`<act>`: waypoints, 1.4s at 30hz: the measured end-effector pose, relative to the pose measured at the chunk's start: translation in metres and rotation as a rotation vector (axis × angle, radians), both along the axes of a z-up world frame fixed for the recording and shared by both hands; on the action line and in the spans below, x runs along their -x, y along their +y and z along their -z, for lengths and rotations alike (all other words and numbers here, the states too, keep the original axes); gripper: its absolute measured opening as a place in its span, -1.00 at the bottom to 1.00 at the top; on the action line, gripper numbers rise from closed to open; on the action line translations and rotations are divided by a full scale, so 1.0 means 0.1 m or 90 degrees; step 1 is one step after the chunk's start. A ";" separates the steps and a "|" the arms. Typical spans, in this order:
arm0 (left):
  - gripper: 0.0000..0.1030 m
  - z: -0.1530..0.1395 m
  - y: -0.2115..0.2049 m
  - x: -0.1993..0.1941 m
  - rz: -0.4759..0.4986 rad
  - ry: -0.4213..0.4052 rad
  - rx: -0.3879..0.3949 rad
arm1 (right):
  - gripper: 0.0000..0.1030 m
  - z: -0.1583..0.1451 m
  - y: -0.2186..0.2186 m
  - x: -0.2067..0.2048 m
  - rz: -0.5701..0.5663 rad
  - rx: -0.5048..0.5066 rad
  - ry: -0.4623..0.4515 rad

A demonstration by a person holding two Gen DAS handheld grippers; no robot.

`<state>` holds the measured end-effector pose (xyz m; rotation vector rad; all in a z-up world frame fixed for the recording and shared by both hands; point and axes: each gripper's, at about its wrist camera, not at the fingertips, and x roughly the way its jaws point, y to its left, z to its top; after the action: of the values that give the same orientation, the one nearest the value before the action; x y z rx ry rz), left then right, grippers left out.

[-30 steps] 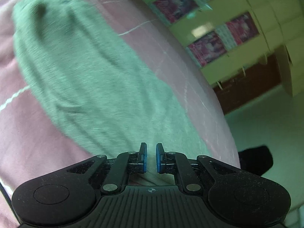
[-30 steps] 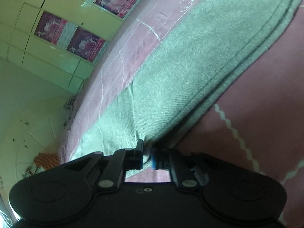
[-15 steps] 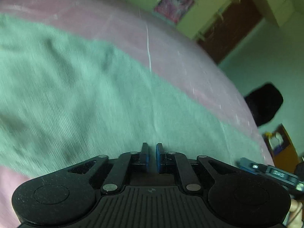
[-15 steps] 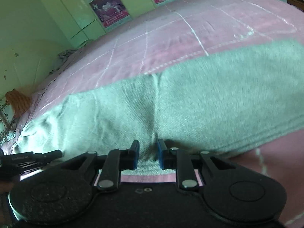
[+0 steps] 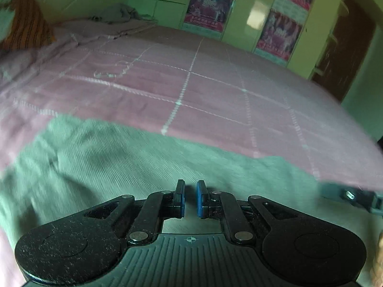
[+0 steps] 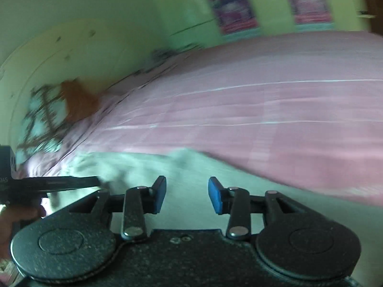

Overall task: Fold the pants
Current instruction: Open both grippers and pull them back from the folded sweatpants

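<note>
Grey-green pants (image 5: 124, 162) lie flat on the pink bed cover (image 5: 191, 88), across the near part of both views (image 6: 191, 167). My left gripper (image 5: 190, 198) hangs just over the pants with its jaws nearly closed and nothing between them. My right gripper (image 6: 187, 195) is open and empty above the pants. The right gripper's finger (image 5: 349, 196) shows at the right edge of the left wrist view. The left gripper's finger (image 6: 62, 181) shows at the left of the right wrist view.
The pink cover with white grid lines stretches far behind the pants. An orange pillow (image 5: 26, 26) and a grey cloth heap (image 5: 115, 14) lie at the bed's far left. Green cupboards with posters (image 5: 208, 7) and a brown door (image 5: 344, 40) stand behind the bed.
My right gripper has let go of the pants edge and opened wide. Both grippers have tilted up from the cloth, so the far bed and wall now show.
</note>
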<state>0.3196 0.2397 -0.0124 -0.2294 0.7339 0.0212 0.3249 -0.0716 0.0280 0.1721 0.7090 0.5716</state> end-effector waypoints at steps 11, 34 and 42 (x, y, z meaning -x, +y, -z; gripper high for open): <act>-0.86 0.23 0.52 0.04 -0.034 -0.018 -0.015 | -0.99 0.49 0.86 -0.59 -0.066 0.085 0.049; 0.38 0.24 -0.18 0.74 -0.001 0.007 -0.058 | -0.32 0.14 -2.64 0.62 0.313 0.018 0.085; 0.39 0.06 -0.26 1.10 -0.043 -0.078 -0.038 | -0.20 0.01 -3.82 1.14 0.508 -0.008 0.071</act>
<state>0.2101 0.2140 -0.0185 -0.1972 0.6025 0.0929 0.2104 -0.4531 0.0273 0.4738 0.6790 -0.1989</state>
